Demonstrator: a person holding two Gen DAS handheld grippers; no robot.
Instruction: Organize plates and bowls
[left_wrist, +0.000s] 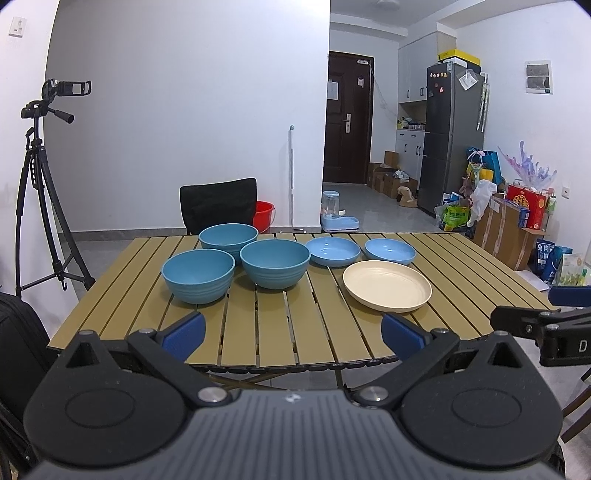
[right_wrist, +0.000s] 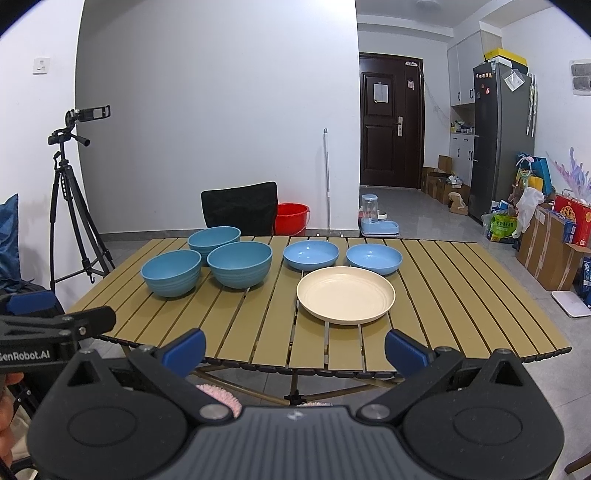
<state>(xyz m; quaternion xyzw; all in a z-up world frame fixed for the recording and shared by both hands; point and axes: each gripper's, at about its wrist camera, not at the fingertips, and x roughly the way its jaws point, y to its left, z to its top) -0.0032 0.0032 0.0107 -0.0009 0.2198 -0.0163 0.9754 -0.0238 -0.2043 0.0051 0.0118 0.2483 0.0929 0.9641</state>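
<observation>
Left wrist view: the left tool (left_wrist: 293, 332) stands spread wide with nothing between its ribbed blue pads, short of the slatted tan tabletop (left_wrist: 314, 332); the right tool (right_wrist: 294, 349) likewise gapes empty. On the slats sit three deep ribbed blue bowls (left_wrist: 275, 263) clustered left, two shallow blue dishes (left_wrist: 333, 251) side by side, and a round cream plate (left_wrist: 387, 285) nearest, all upright and empty.
</observation>
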